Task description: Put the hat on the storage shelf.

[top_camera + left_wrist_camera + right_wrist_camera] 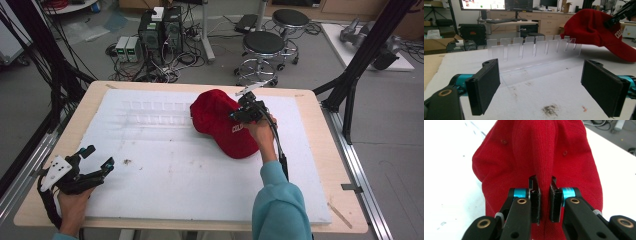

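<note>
Acrylic rack (534, 53), clear and slotted, stands near the far edge of the white foam sheet (165, 175) on the table, its slots holding nothing. Just beside its right end sits the red cap (220, 122), crown fabric pinched into a ridge between the nearly closed jaws of the right gripper (545, 202). The left gripper (97, 160) rests at the sheet's near left corner, jaws wide apart, gripping nothing

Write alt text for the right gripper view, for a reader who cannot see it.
The right gripper has its two black jaws closed on a raised fold of fabric on a red cap, seen close up from just behind the jaws. The cap lies on a white mat, with small eyelets visible in its crown.
</note>
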A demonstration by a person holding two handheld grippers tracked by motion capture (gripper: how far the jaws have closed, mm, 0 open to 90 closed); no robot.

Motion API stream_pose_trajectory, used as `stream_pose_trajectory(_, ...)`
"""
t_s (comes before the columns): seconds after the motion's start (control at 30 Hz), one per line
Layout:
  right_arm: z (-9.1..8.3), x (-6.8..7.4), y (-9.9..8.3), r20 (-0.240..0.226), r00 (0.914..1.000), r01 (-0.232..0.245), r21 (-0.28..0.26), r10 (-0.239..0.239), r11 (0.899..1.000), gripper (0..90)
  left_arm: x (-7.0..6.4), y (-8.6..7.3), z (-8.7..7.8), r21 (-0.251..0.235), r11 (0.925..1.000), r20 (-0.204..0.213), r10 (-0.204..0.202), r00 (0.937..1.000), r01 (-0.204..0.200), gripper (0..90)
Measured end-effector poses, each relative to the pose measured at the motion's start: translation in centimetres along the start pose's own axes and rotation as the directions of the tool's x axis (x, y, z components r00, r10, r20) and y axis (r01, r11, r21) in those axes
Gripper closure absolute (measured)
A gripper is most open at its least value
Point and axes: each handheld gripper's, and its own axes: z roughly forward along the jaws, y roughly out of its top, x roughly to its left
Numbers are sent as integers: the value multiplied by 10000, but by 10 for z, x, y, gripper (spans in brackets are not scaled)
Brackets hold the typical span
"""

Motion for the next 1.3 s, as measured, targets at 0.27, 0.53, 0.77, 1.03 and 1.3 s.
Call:
stream_pose_trajectory(0.27, -32, 9, 0, 32, 9999, 113, -1236, -110, 9923, 833, 1, 0, 0, -12, 9999, -42, -112, 9999, 112, 158)
stream_pose_trajectory(0.53, -64, 20, 3, -203, 9993, 241, -2664, -306, 9636, 833, 3, 8, -2, 293, 9994, 28, -190, 9998, 189, 158)
stream_pose_trajectory(0.77, -77, 33, 6, -605, 9969, 270, -3447, -509, 9383, 832, -13, 22, 2, 1045, 9945, 737, -149, 9972, 72, 157)
stream_pose_trajectory(1.03, -79, 54, 13, -1165, 9868, 551, -4133, -1128, 9089, 832, -38, 50, 10, 1648, 9862, 1792, -139, 9837, -161, 158)
stream_pose_trajectory(1.3, -77, 77, 18, -1659, 9742, 640, -4472, -1531, 8922, 832, -68, 74, 28, 1811, 9825, 2645, -60, 9644, -435, 158)
